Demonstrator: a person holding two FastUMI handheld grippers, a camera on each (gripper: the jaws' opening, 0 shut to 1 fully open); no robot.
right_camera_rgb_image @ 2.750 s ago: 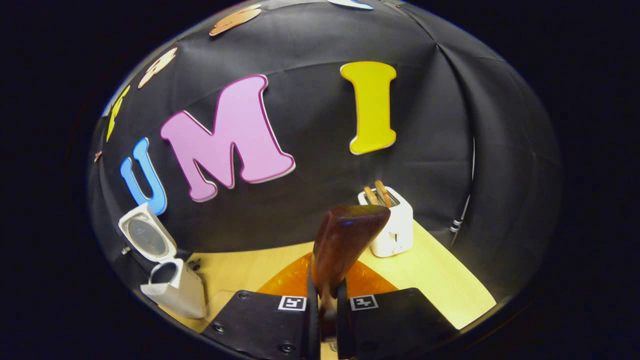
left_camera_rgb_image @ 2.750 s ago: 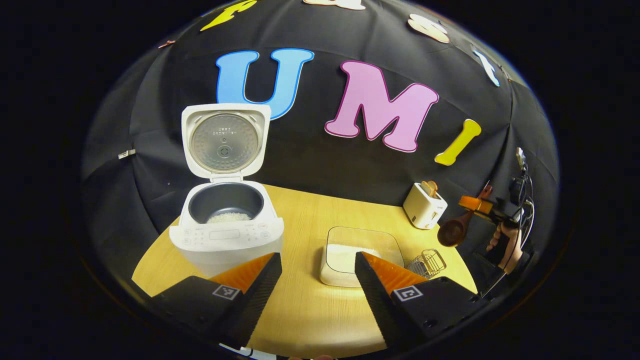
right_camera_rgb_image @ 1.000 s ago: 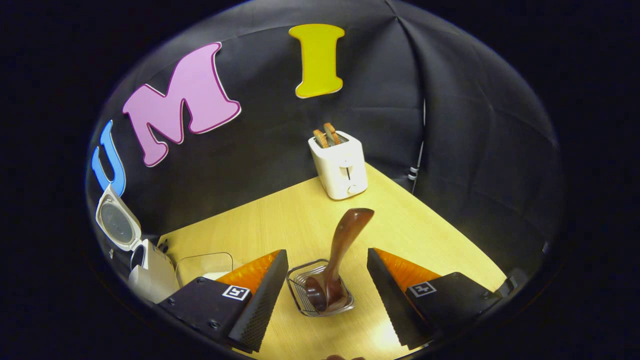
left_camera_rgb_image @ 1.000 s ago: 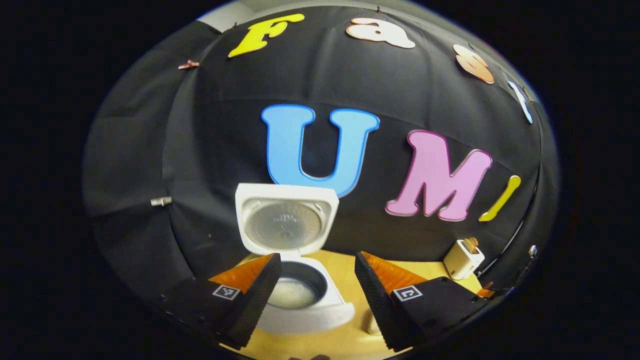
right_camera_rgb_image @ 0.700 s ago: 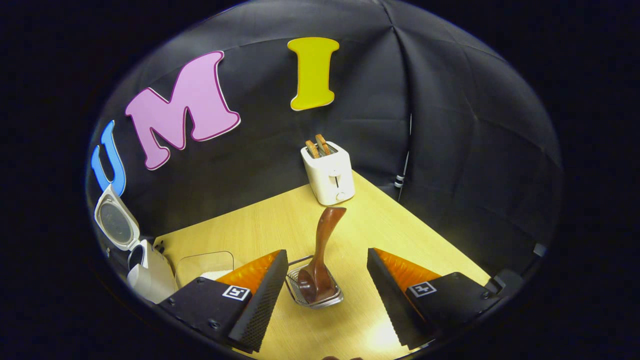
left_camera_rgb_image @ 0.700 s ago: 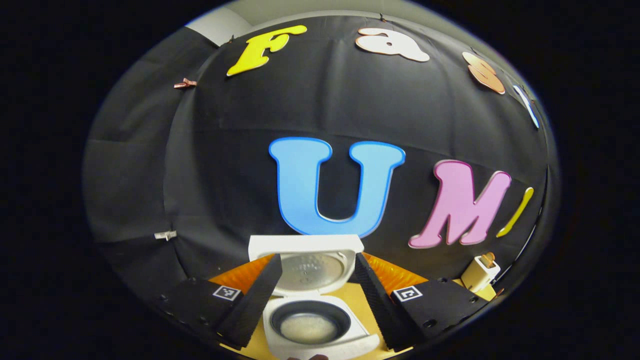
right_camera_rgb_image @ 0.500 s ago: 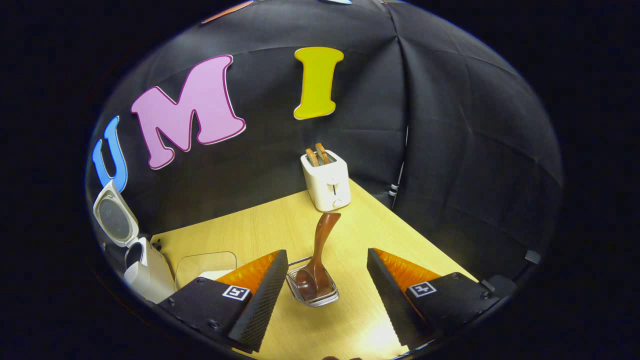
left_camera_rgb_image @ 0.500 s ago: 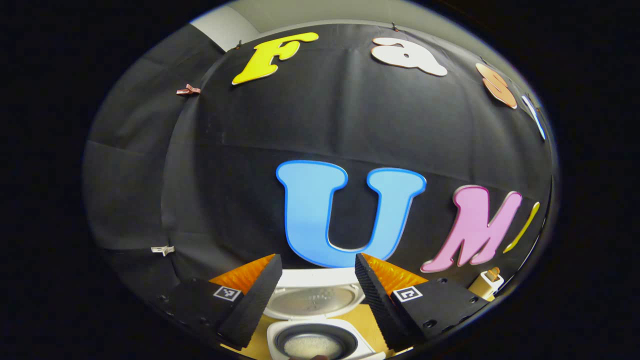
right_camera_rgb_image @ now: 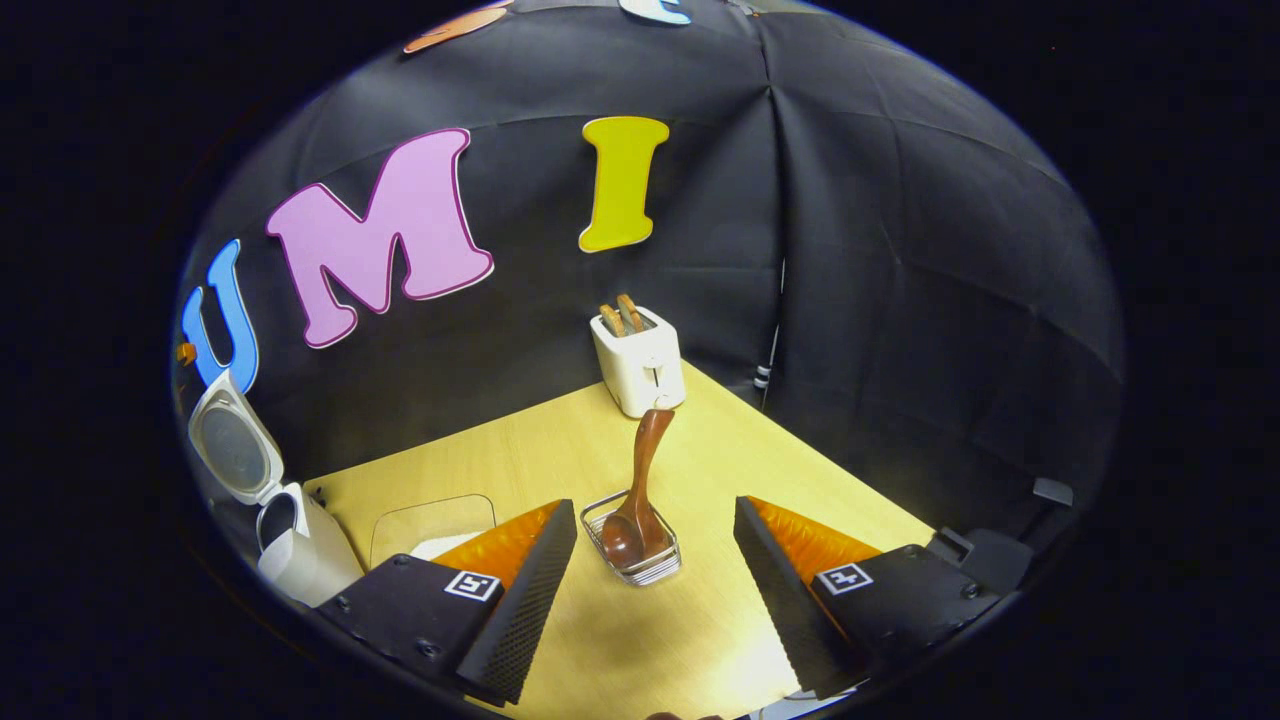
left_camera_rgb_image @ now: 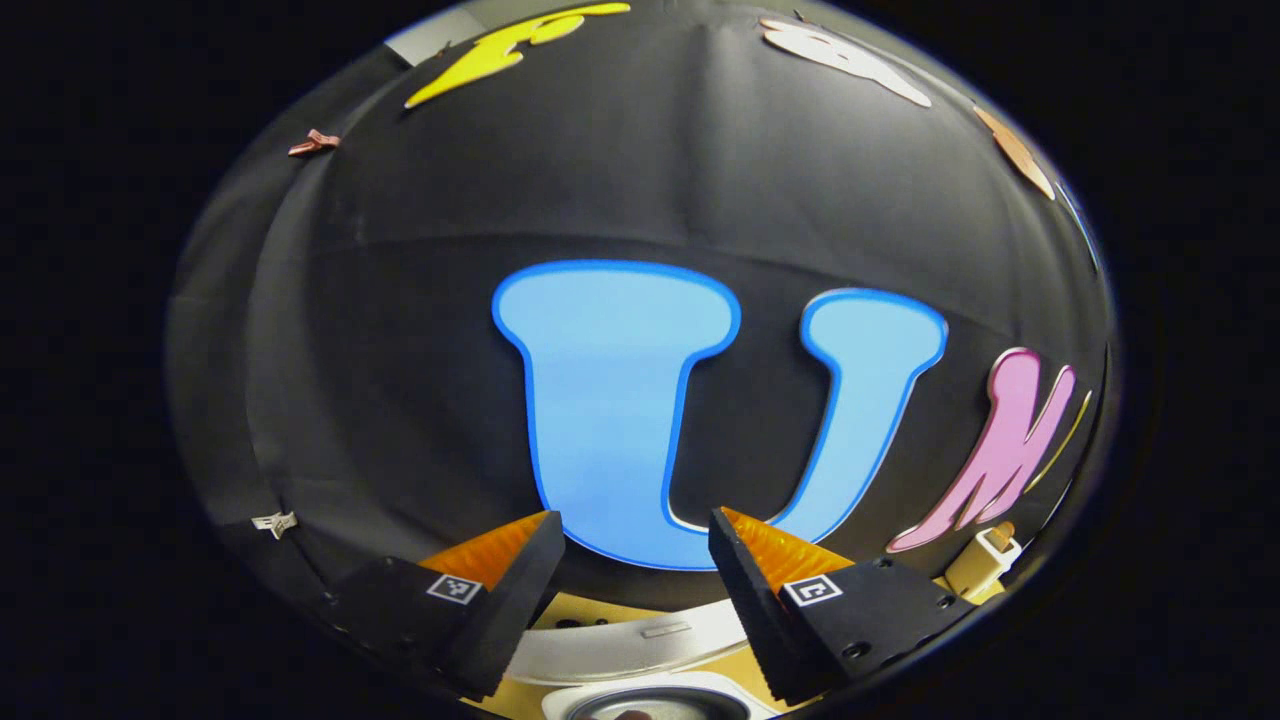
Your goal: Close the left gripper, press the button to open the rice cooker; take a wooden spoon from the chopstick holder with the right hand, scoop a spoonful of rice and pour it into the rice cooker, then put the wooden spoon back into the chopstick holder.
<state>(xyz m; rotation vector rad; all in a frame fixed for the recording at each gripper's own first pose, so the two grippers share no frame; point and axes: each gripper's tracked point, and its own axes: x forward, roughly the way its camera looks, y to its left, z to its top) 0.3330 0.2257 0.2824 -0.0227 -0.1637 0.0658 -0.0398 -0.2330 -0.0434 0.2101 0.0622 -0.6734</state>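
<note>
Rice cooker (left_camera_rgb_image: 640, 650) sits right at the bottom edge of the left gripper view, lid up: the raised lid's rim shows as a pale band and the dark mouth of the pot peeks in just below it. The left gripper (left_camera_rgb_image: 637, 535) hangs above it with its fingers spread wide apart, holding nothing, pointed at the booth wall. Far off at the right edge, the toaster (left_camera_rgb_image: 983, 560) shows small.

Over to the right gripper view: the right gripper (right_camera_rgb_image: 655, 525) is also released, fingers well apart, nothing between them. Between and a little beyond them stands the chopstick holder (right_camera_rgb_image: 632, 545), a small wire basket on the wooden table (right_camera_rgb_image: 520, 450). The wooden spoon (right_camera_rgb_image: 640, 485) is in it, bowl down inside the basket, handle rising and leaning toward the toaster (right_camera_rgb_image: 637, 360), which stands at the table's far corner with two slices up in its slots. At the left edge is the rice cooker (right_camera_rgb_image: 295, 550), lid (right_camera_rgb_image: 230, 450) tipped open. Just beside it toward the middle sits a clear container (right_camera_rgb_image: 430, 525) with something white in it, partly behind the gripper's finger.
</note>
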